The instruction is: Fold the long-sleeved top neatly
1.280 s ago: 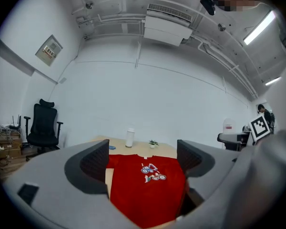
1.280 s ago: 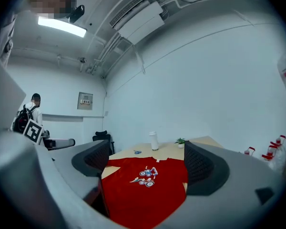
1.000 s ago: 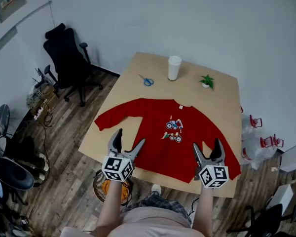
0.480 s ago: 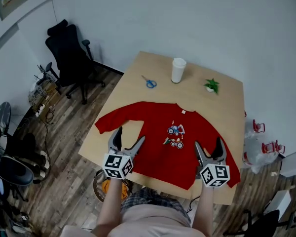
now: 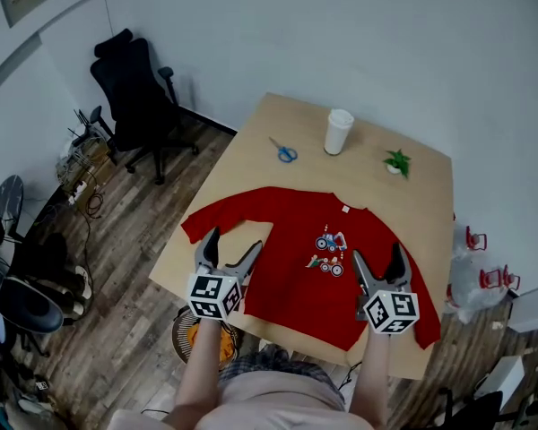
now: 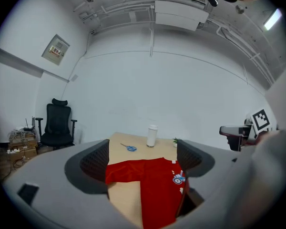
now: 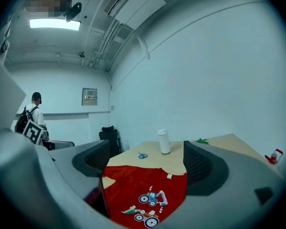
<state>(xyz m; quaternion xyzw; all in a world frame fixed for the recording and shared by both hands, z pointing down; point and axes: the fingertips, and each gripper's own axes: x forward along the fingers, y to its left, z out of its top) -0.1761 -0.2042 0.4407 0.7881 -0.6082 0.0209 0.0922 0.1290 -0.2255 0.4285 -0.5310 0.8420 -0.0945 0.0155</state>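
Red top (image 5: 305,249) lies flat on table (image 5: 251,173), print up, spread over the near half. Collar points to 12, hem to 6; long axis runs sleeve to sleeve, 9 to 3, w/ the 3 end sagging toward 4. L cuff sits just inside the 9 edge, R cuff close to the 4 corner. Bare wood free at 12, except scissors (image 5: 284,151), cup (image 5: 338,132) and small plant (image 5: 396,162). L claw (image 5: 232,243) and R claw (image 5: 377,256) both spread, nothing between them, above the hem. Hem and near table edge partly hidden by claws and arms.
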